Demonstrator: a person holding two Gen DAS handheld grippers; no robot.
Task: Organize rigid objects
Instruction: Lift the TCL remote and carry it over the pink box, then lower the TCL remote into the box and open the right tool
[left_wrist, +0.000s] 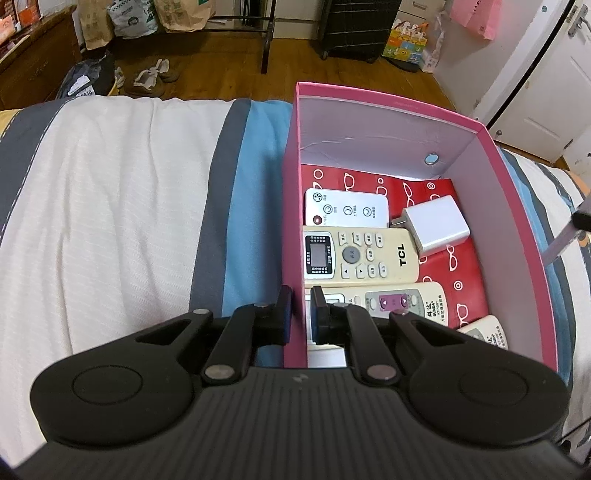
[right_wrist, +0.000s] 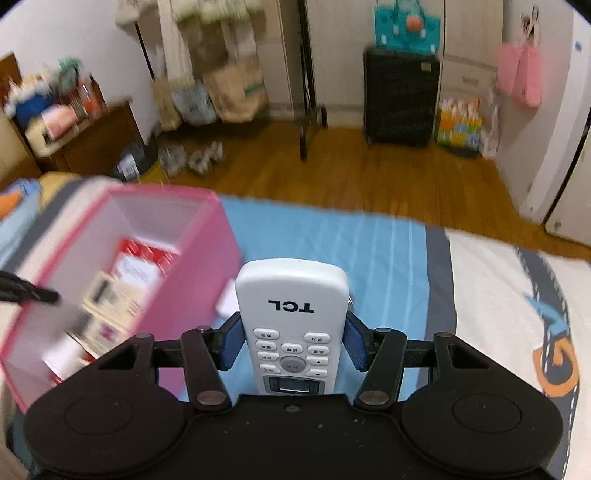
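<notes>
One pink box (left_wrist: 517, 192) stands open on the bed (left_wrist: 110, 184), near the bed's far edge, where the blue and grey stripes of the cover run beside it. Inside the box lie four remotes and one charger on a red lining printed with white spectacles. Counting from the far end: one small white remote (left_wrist: 347, 208), one cream TCL remote (left_wrist: 362, 254) just beside it, one cream remote with purple buttons (left_wrist: 406, 301), and the corner of a fourth remote (left_wrist: 487, 332) against the near right wall. The single white charger block (left_wrist: 436, 225) rests partly on the TCL remote's end, its plug pointing at the small white remote.

The left tongs (left_wrist: 301, 314) are pressed together on the box's left wall, one finger outside it and one inside.

The right tongs (right_wrist: 291, 341) pinch a fifth remote, a white TCL remote (right_wrist: 291, 295), across its width, blue pads (right_wrist: 231, 343) against both sides. It is lifted above the blue stripe of the bed, to the right of the box, its display end toward the camera. In that view the box is blurred.
</notes>
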